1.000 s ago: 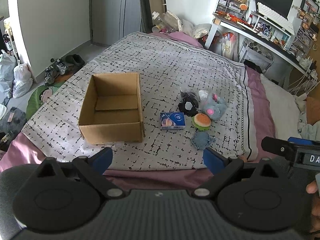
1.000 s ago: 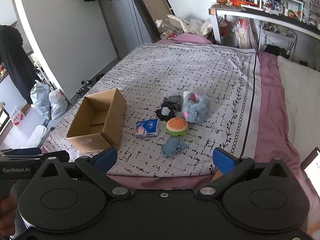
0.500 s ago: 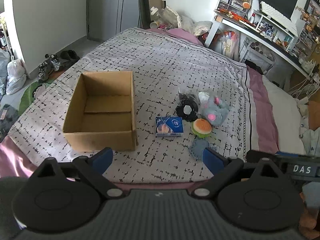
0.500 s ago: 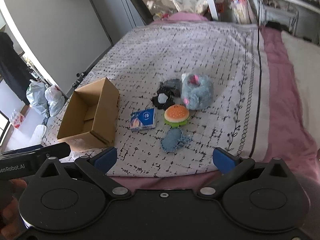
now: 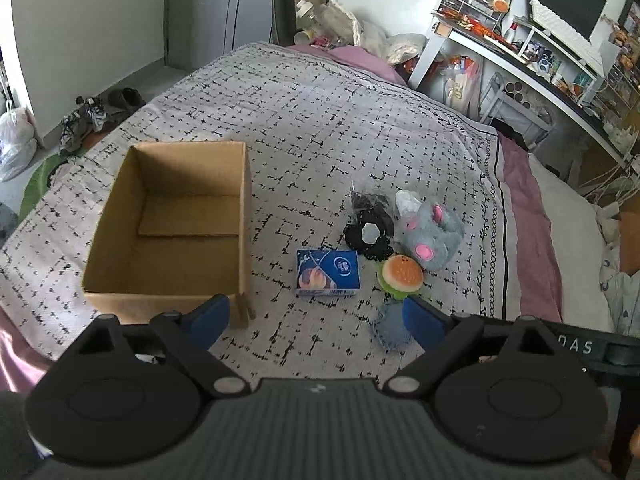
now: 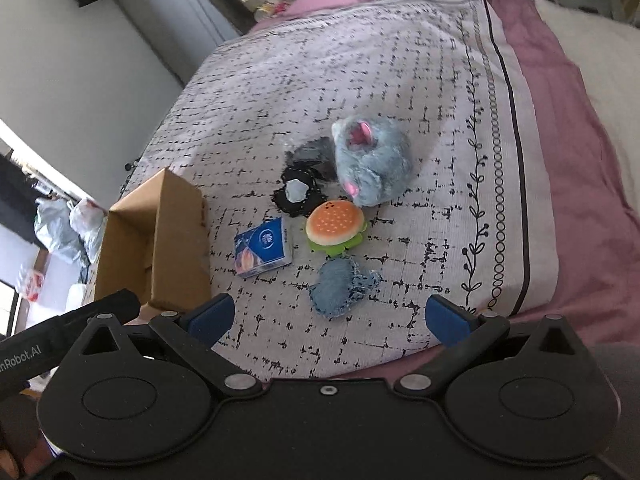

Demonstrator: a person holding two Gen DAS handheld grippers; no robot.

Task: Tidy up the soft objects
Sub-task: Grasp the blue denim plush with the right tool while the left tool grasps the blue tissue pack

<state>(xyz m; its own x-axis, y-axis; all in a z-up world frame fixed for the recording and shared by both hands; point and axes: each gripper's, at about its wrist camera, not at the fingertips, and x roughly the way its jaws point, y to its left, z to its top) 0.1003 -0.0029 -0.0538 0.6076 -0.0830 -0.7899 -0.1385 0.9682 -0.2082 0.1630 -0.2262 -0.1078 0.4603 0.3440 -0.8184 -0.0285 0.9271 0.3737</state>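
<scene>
Both views now sit closer to the bed [image 5: 360, 128] than a second ago, and lower: the cardboard box [image 5: 168, 220] and the cluster of soft things fill more of each frame, and the right wrist view has rolled so the bedspread runs tilted. Nothing on the bed has shifted relative to the box. The box stands open and empty; just beside its right wall lies the blue tissue packet [image 5: 328, 267]. Beyond the packet, further from the box, lie the burger plush [image 5: 401, 276], the black crocheted piece [image 5: 370, 236] and the grey mouse plush [image 5: 430, 236], the last three touching or nearly so. The blue denim pouch [image 6: 340, 286] lies nearest the bed's front edge, a little apart from the burger. Left tongs [image 5: 316, 322]: wide apart but closing slightly, nothing between them; in this view the right pad overlaps the denim pouch, contact cannot be told. Right tongs [image 6: 328, 318]: spread wide, empty, with the denim pouch just ahead of the gap. Judgement: this is the approach phase, no item boxed yet. The right tongs appear lined up on the denim pouch as first pick; the left may be heading for the tissue packet. Risk: a flat, limp pouch on soft bedding may drag the bedspread into the pinch.
</scene>
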